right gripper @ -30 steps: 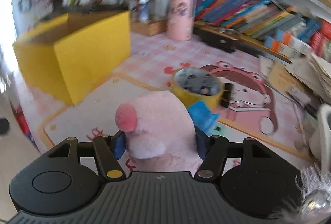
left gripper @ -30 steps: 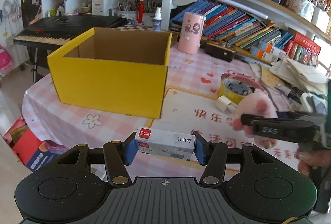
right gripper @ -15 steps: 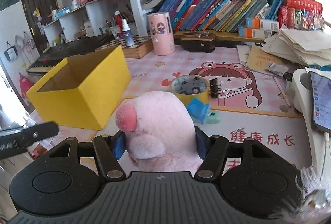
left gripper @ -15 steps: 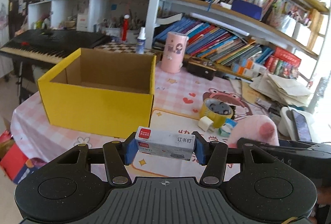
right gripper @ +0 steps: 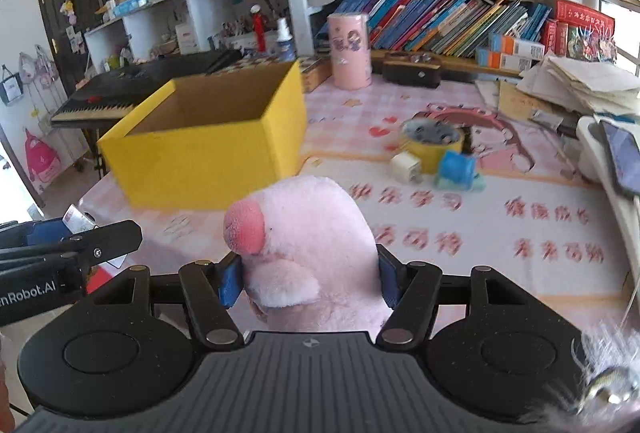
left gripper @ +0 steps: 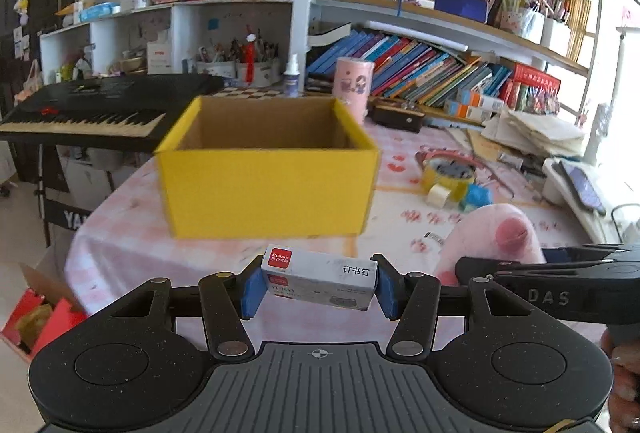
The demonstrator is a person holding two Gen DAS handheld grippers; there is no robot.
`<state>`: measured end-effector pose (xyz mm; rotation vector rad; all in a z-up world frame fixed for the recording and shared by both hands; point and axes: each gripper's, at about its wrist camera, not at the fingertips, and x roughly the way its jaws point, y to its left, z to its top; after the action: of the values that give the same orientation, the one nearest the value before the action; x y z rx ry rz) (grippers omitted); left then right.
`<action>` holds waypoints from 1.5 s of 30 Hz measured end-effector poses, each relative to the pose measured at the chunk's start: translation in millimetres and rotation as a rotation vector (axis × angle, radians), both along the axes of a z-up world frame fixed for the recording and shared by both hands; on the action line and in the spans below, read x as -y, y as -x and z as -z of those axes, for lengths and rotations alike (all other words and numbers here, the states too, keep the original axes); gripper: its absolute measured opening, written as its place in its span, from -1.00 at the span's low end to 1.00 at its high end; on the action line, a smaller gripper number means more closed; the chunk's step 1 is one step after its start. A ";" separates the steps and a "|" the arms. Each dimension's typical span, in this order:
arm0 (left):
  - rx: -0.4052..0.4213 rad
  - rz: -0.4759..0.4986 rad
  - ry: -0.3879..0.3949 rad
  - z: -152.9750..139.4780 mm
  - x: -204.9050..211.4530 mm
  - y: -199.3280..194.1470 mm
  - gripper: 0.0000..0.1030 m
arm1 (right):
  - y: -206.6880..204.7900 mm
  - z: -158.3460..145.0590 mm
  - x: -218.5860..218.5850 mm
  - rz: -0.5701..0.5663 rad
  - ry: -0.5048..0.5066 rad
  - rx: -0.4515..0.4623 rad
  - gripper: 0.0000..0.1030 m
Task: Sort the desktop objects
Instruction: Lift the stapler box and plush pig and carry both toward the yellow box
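Left wrist view. The left gripper [left gripper: 319, 283] is clamped on a small white rectangular cardboard staple box with a red brand label [left gripper: 320, 277]. Both blue pads bear on the box's short ends, so its long axis runs across the jaws, tilted slightly down toward the right. The open-topped yellow cardboard box with a plain brown interior [left gripper: 267, 169] stands directly ahead and beyond the fingertips, on the pink checked tablecloth [left gripper: 120, 245]. Its near wall faces the gripper and its opening is unobstructed. The right gripper [left gripper: 500, 265] enters from the right edge, carrying a pink plush toy with a darker pink snout [left gripper: 494, 235]. A roll of yellow tape [left gripper: 449, 173] rests on the cloth, well apart to the right of the yellow box.

Right wrist view. The right gripper [right gripper: 310, 281] is clamped on the pink plush toy [right gripper: 308, 253], whose soft body bulges above and ahead of the pads. The yellow box [right gripper: 208, 137] lies ahead and to the left, with one corner turned toward this gripper. The left gripper [right gripper: 86, 243] shows at the left edge, level with the right.

Judgement: both loads are ready for deposit in the yellow box. The left gripper is squarely aligned with the opening, while the right needs a leftward approach. The left hand appears better placed to release first; simultaneous entry risks collision between the two grippers.
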<state>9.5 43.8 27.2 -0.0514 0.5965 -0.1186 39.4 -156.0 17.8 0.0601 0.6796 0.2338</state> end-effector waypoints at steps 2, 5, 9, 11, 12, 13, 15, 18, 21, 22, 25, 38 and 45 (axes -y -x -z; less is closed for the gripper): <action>-0.005 -0.008 0.003 2.7 -18.3 11.5 0.05 | 13.6 0.8 -17.0 0.002 -0.003 -0.005 0.20; -0.026 -0.011 0.012 6.7 -43.3 25.8 0.05 | 34.3 6.3 -44.2 0.009 0.004 -0.013 0.20; -0.048 -0.006 0.012 8.5 -62.5 38.5 0.05 | 57.8 12.0 -74.7 0.012 0.002 -0.038 0.20; -0.053 -0.002 0.022 8.3 -70.3 42.6 0.05 | 64.8 12.0 -85.1 0.014 0.003 -0.049 0.20; -0.052 0.000 0.024 8.5 -73.0 44.8 0.05 | 67.6 11.4 -89.7 0.017 0.005 -0.053 0.20; -0.048 0.003 0.028 8.3 -75.4 46.0 0.05 | 69.0 10.5 -92.7 0.018 0.007 -0.056 0.20; -0.049 0.007 0.037 10.2 -79.4 47.4 0.05 | 72.8 8.5 -99.1 0.016 0.019 -0.057 0.20; -0.058 0.021 0.050 13.2 -83.9 46.1 0.05 | 76.9 9.0 -106.5 0.007 0.034 -0.066 0.20; -0.053 0.028 0.048 13.1 -86.1 43.4 0.05 | 79.0 11.2 -109.6 0.006 0.037 -0.079 0.20; -0.050 0.030 0.048 12.3 -86.9 42.1 0.05 | 79.4 11.6 -110.2 0.010 0.035 -0.081 0.20; -0.042 0.037 0.046 11.0 -88.3 39.9 0.05 | 78.3 11.8 -111.3 0.022 0.029 -0.087 0.20; -0.055 0.061 0.037 14.1 -94.2 30.7 0.05 | 71.3 11.8 -119.3 0.037 0.026 -0.084 0.20; -0.052 0.067 0.033 14.0 -96.9 28.2 0.05 | 66.3 11.1 -123.8 0.035 0.021 -0.094 0.20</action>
<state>-18.7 140.7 13.3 -0.0662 0.6481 -0.1924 -26.9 -32.1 6.7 0.0633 0.7743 0.1914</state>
